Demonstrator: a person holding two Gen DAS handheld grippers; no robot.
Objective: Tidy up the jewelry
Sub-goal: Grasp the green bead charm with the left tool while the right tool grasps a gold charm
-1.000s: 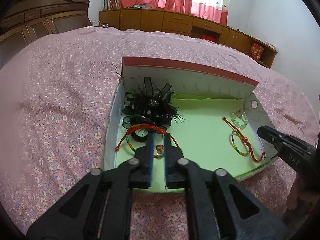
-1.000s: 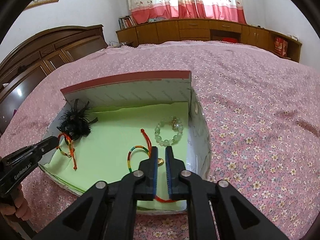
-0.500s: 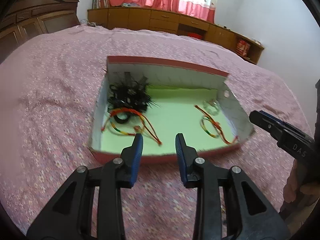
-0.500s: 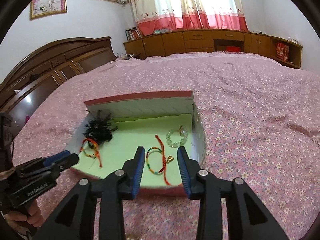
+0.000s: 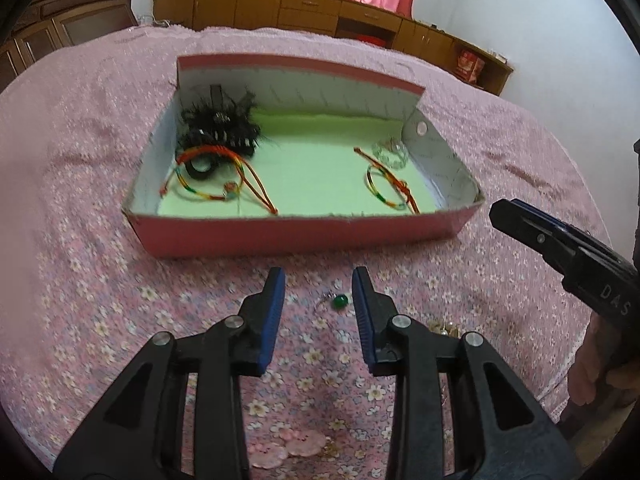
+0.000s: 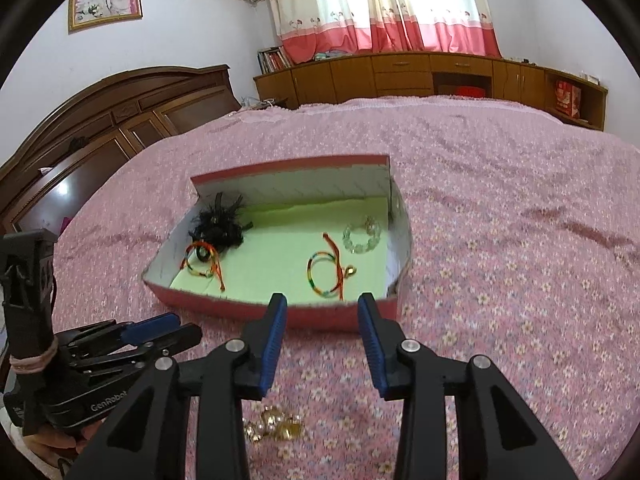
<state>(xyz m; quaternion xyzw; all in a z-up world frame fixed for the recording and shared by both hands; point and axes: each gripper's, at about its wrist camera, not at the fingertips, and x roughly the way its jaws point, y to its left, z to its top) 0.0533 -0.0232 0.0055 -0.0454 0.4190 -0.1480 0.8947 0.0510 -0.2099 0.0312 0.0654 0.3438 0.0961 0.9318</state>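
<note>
Both grippers sat over the bedspread just in front of the box, empty. Left gripper had jaws wide apart, w/ a small green bead piece lying on the cover right between the tips. Right gripper also gaped wide, nothing held; gold earrings lay on the cover below it, partly hidden by the fingers.

Inside the box: black feather clip at back left w/ a cord bracelet in front of it, 2nd cord bracelet and clear bead bracelet on the right.

Step, prob.: betw. drops, going for the loose pcs left outside. Next likely needed a lowering onto the bead piece and a careful pinch — tiny, round, could roll or sink into the soft cover. Pink buttons near the left gripper's base still outside too.
</note>
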